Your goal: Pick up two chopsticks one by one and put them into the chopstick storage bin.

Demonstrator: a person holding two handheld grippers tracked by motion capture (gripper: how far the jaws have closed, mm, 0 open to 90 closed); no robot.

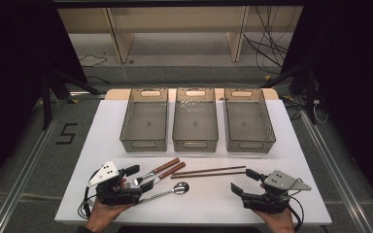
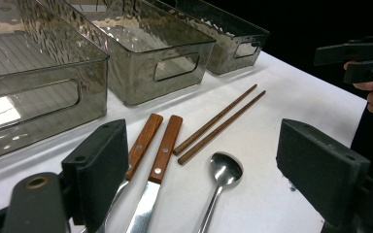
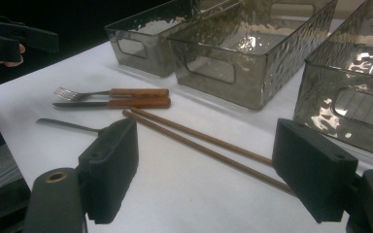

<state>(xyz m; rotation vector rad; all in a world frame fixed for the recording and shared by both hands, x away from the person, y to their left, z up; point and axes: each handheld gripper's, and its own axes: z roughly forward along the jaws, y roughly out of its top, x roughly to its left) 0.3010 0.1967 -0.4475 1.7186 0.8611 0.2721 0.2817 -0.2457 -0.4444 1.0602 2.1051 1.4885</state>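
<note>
Cutlery lay sorted-ready at six o'clock below three smoky clear plastic bins (image 1: 194, 141): wood-handled fork (image 1: 151, 173), wood-handled knife (image 1: 164, 174), steel spoon (image 1: 167, 192), brown wooden chopsticks (image 1: 209, 172). Left gripper (image 1: 137, 177) gaped wide over the fork tines, holding nothing; right gripper (image 1: 245, 182), at four o'clock, gaped wide too, near the chopstick tips.

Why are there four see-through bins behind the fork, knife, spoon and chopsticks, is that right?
Not quite. There are three see-through bins, not four. The high view shows them side by side in a row behind the fork, knife, spoon and chopsticks, just as you said.
</note>
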